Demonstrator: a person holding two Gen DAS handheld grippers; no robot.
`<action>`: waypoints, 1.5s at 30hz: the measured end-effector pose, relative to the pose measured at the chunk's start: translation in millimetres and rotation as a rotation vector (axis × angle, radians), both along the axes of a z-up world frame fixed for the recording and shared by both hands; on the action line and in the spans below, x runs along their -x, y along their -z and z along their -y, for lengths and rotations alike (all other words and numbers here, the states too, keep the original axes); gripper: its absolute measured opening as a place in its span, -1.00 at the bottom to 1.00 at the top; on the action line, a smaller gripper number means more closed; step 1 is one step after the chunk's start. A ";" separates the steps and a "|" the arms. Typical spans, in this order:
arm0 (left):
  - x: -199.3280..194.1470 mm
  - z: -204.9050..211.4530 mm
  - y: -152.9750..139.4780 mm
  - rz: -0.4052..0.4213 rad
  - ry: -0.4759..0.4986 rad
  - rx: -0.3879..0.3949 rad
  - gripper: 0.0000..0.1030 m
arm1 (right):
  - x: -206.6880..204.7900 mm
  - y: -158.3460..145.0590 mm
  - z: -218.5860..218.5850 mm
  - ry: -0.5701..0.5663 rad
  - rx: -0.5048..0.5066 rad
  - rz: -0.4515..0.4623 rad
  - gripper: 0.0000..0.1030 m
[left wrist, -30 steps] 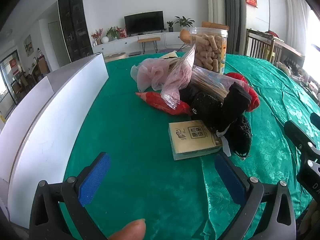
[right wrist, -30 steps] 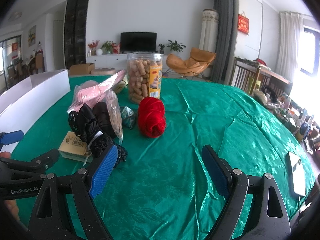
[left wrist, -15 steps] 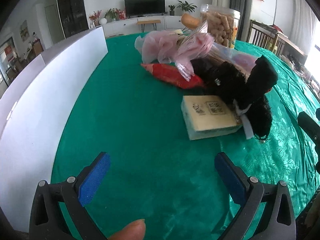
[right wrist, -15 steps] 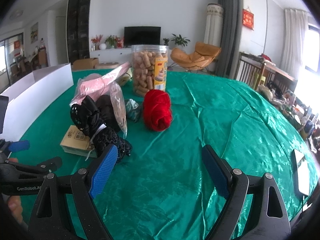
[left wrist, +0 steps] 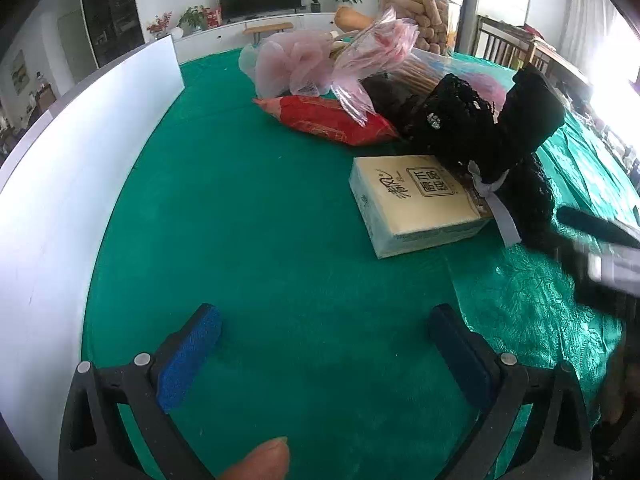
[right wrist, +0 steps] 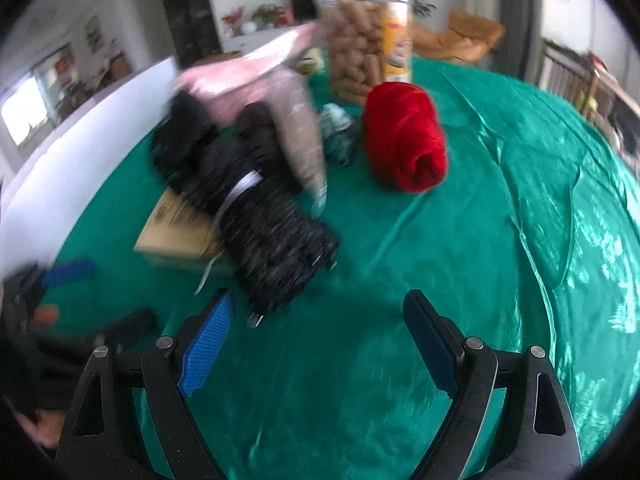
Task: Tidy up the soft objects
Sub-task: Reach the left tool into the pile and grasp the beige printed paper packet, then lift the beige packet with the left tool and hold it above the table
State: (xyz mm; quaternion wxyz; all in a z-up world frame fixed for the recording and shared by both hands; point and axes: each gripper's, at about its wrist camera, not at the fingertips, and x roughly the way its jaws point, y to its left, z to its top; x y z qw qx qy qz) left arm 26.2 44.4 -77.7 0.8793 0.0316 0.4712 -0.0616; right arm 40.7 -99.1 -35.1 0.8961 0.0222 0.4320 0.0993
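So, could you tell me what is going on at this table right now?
A person holds a gripper in each hand over a green tablecloth, sorting a pile of soft things. Both the left gripper and the right gripper are open and empty. The right one points at a black lace bundle that lies partly on a tissue pack. A red cloth roll and a snack jar sit behind, untouched.

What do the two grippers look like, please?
Both are alike. The left gripper and the right gripper each have two black plastic arms with triangular cut-outs and silver screws. Each finger carries a ribbed blue pad.
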 end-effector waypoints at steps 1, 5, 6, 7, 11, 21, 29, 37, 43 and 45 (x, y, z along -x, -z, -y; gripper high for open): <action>-1.0 -0.2 0.3 0.002 0.001 0.001 1.00 | -4.8 -1.9 8.7 0.049 -0.021 0.002 0.71; -4.8 0.9 0.3 0.005 -0.004 0.002 1.00 | -7.8 -2.1 48.9 0.237 -0.032 0.010 0.71; -5.2 0.9 0.5 0.006 -0.005 0.004 1.00 | -4.7 0.8 55.1 0.251 -0.018 0.009 0.71; -6.1 1.4 0.5 0.006 -0.004 0.003 1.00 | -0.6 1.5 63.3 0.255 -0.024 -0.001 0.70; -17.3 4.6 -0.7 -0.024 0.042 -0.001 1.00 | 18.1 -2.5 71.0 0.269 -0.060 -0.005 0.71; -69.4 59.0 -18.4 0.022 0.431 -0.095 1.00 | 4.4 1.6 64.0 0.271 0.020 0.003 0.73; -61.1 78.9 -13.8 -0.017 0.603 0.001 0.22 | 5.9 0.7 70.2 0.284 -0.019 0.012 0.73; -39.2 8.2 -19.8 0.009 0.199 0.078 0.05 | 3.6 1.5 66.3 0.287 0.012 0.008 0.73; -57.2 -35.6 -14.0 0.038 -0.063 0.083 0.13 | 3.2 1.8 64.3 0.286 0.027 0.005 0.73; -70.6 -34.4 -11.2 0.036 -0.073 0.049 0.49 | 2.7 2.1 62.4 0.283 0.044 0.001 0.73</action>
